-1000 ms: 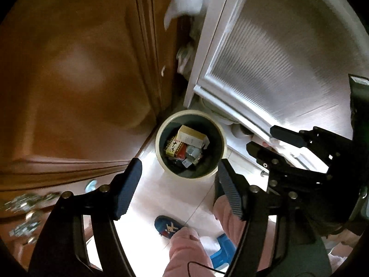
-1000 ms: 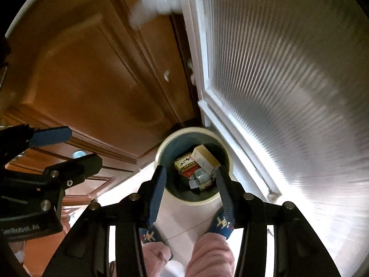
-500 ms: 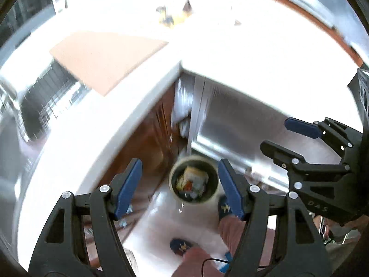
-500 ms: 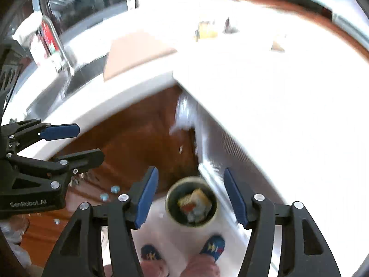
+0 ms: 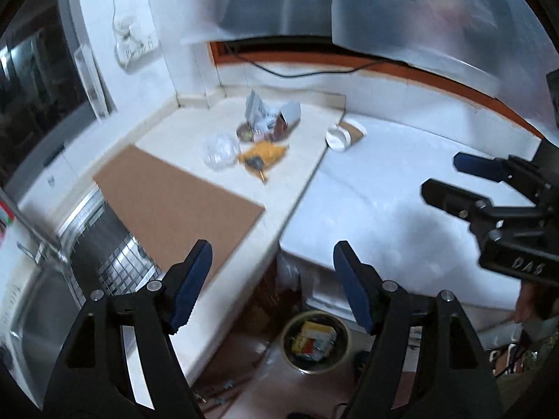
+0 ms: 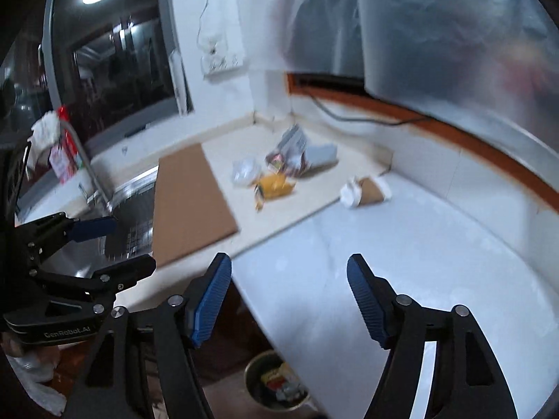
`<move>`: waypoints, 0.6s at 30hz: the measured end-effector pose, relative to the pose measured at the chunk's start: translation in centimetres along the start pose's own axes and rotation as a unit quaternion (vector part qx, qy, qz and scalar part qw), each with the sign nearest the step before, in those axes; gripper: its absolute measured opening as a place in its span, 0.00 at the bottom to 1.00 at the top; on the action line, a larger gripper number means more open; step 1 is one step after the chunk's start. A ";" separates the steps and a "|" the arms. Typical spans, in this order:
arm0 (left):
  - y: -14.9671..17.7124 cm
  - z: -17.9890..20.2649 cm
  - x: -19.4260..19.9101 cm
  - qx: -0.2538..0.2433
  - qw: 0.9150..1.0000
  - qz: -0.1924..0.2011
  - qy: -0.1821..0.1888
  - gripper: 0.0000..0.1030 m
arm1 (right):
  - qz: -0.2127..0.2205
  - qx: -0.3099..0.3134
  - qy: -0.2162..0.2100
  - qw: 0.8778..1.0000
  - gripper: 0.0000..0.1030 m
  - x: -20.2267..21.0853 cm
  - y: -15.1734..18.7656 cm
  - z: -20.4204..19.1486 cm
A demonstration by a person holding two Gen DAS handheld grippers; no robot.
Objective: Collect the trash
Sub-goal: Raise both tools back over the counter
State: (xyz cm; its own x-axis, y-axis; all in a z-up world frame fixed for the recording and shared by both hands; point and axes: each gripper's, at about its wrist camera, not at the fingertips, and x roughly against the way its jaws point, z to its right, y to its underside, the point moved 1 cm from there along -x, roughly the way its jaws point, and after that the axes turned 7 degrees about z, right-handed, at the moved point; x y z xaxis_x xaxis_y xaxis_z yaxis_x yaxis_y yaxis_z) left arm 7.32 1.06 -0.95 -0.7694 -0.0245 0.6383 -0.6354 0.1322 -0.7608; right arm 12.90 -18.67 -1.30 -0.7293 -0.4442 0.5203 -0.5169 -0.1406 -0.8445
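Note:
Trash lies on the counter corner: a yellow wrapper (image 5: 263, 155) (image 6: 274, 185), crumpled clear plastic (image 5: 220, 150) (image 6: 246, 171), a heap of packets with a white cup (image 5: 276, 118) (image 6: 297, 153), and a brown paper cup (image 5: 344, 136) (image 6: 367, 190) on its side. The round bin (image 5: 285, 345) (image 6: 249, 373) stands on the floor below the counter edge, holding boxes and wrappers. My left gripper (image 5: 272, 248) (image 6: 134, 244) and right gripper (image 6: 289, 262) (image 5: 442, 174) hover side by side above the counter's front edge. Both have their jaws opening, with nothing between them.
A brown cardboard sheet (image 5: 174, 206) (image 6: 188, 202) lies partly over a steel sink (image 5: 42, 300) with a tap (image 6: 87, 167). A white worktop (image 5: 401, 216) stretches right. A dark window (image 6: 115, 70) and plastic sheeting (image 5: 401, 10) back the counter.
Both grippers have risen from just over the bin to above counter height and tilted up, so the counter and its trash have come into view. The right jaws have widened.

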 end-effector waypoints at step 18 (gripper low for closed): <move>-9.5 -1.1 -16.2 0.063 0.997 -0.038 0.025 0.81 | -0.042 -0.048 0.009 0.998 0.79 -16.3 -7.0 11.8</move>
State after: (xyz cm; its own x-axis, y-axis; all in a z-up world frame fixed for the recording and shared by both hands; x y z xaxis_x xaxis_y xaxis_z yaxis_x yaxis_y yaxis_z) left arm 25.86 1.34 -3.93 -0.7165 0.0194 0.6973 -0.6973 0.0071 -0.7167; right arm 33.70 -20.91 -5.34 -0.6899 -0.4177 0.5912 -0.6162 -0.0898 -0.7825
